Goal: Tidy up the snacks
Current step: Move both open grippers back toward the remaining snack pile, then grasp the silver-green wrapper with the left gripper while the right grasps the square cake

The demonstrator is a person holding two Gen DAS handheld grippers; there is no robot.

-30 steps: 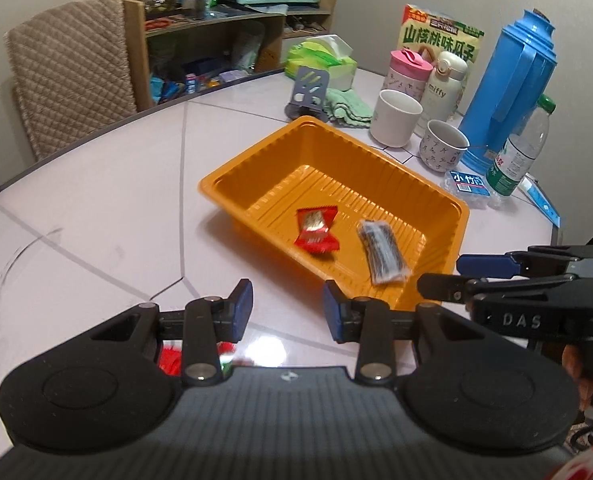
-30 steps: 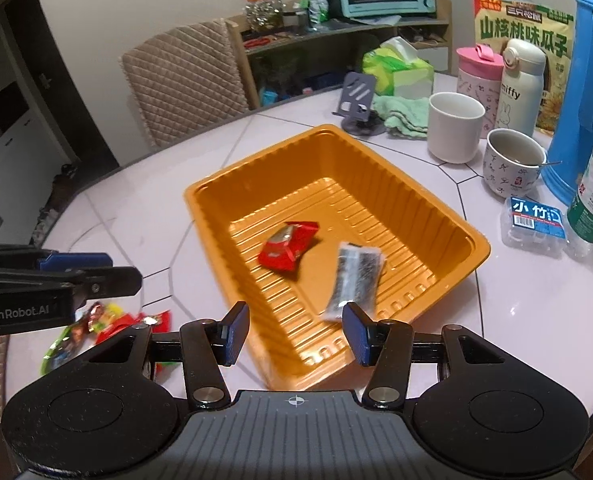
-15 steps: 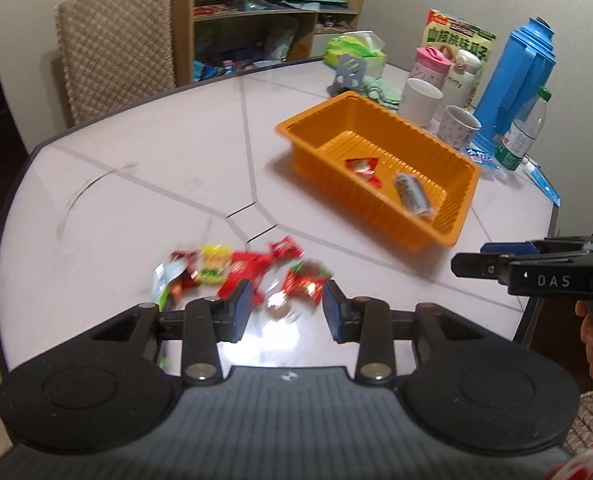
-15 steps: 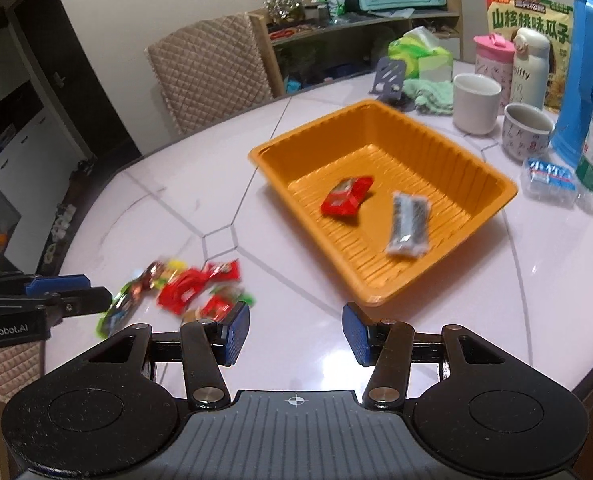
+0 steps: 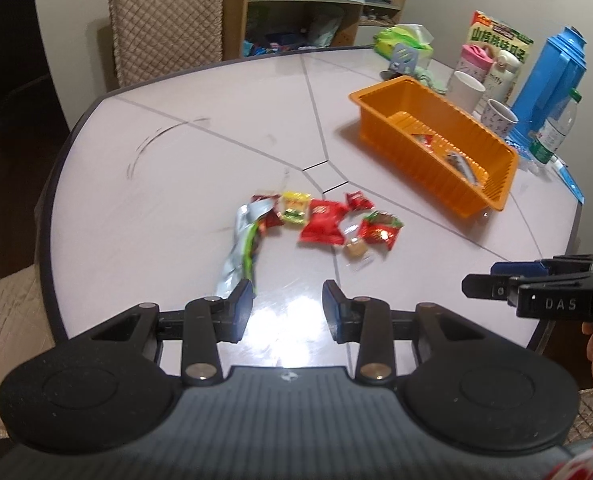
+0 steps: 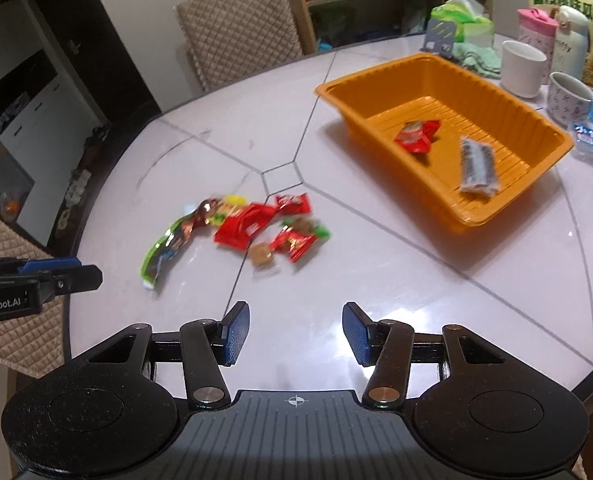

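Snacks in bright crinkly wrappers [image 5: 320, 224] [image 6: 252, 228] are lying in a loose heap near the middle of the round pale table [image 5: 176, 184] [image 6: 376, 264], well in from its dark rim. An orange ribbed plastic tray [image 5: 436, 148] [image 6: 448, 80] is sitting toward the far right edge, holding a red packet [image 6: 416, 136] and a silvery dark bar [image 6: 476, 168]. Between heap and tray the tabletop is lying bare, and a broad open stretch is running from the heap to the near edge. The left gripper [image 5: 288, 306] is hovering over that near edge with its blue pads partly apart, gripping nothing. The right gripper [image 6: 296, 332] is hanging beside it, a little wider apart, also empty. Cups, a blue flask and a seed bag are crowding the far right rim behind the tray.
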